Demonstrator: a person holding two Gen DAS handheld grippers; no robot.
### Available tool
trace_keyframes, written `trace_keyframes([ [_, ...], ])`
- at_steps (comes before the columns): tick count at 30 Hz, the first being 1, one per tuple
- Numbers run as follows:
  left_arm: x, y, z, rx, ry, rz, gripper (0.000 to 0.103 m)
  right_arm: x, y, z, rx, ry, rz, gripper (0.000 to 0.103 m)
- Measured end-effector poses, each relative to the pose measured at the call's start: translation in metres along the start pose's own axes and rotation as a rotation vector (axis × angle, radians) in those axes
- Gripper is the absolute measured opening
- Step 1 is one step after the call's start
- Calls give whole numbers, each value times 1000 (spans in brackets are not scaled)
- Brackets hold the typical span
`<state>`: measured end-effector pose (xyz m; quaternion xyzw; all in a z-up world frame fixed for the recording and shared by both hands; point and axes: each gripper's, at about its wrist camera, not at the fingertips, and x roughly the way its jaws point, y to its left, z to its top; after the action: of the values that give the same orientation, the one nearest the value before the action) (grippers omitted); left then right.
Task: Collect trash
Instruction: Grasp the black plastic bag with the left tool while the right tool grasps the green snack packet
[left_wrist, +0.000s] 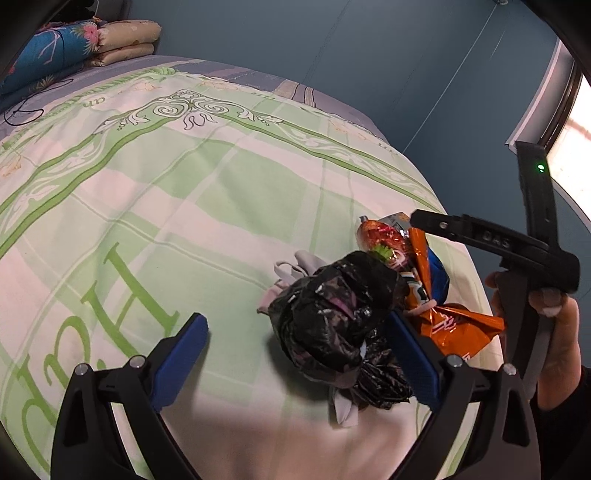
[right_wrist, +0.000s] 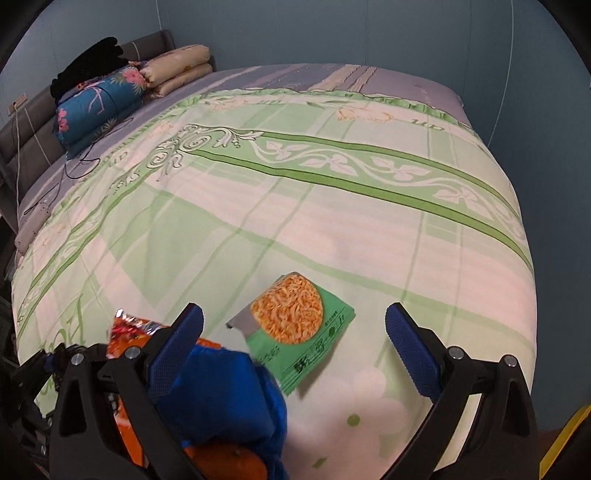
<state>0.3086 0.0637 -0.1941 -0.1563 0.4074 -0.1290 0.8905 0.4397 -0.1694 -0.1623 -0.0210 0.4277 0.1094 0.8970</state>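
Green-and-white checked bedspread (right_wrist: 332, 229); black bag (left_wrist: 332, 314); orange wrapper (left_wrist: 454, 325); green noodle packet (right_wrist: 299, 325); blue floral pillow (right_wrist: 99, 103).

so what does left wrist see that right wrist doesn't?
Left wrist only: a black plastic bag between the open left gripper, white tissues, and the hand holding the other gripper.

Right wrist only: a green noodle packet ahead of the open right gripper, and a black garment on the pillows.

Both: the green bedspread, orange and blue snack wrappers, folded bedding.

Black tongs (left_wrist: 295, 347) with blue textured pads (left_wrist: 413, 362), silver screws, "DAS" lettering, green indicator light.
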Motion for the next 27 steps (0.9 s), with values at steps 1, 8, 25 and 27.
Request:
trace_keyframes([
  [1, 1, -1, 0, 3, 0, 3, 89, 2, -1, 0, 4, 4, 0, 94],
  [8, 9, -3, 0, -1, 14, -10, 69, 21, -7, -6, 29, 32, -5, 94],
  [25, 0, -1, -1, -16, 10, -55, 34, 26, -22, -10, 126, 44, 25, 17],
  [27, -3, 0, -1, -14, 5, -54, 33, 22, -25, -10, 131, 33, 14, 12],
])
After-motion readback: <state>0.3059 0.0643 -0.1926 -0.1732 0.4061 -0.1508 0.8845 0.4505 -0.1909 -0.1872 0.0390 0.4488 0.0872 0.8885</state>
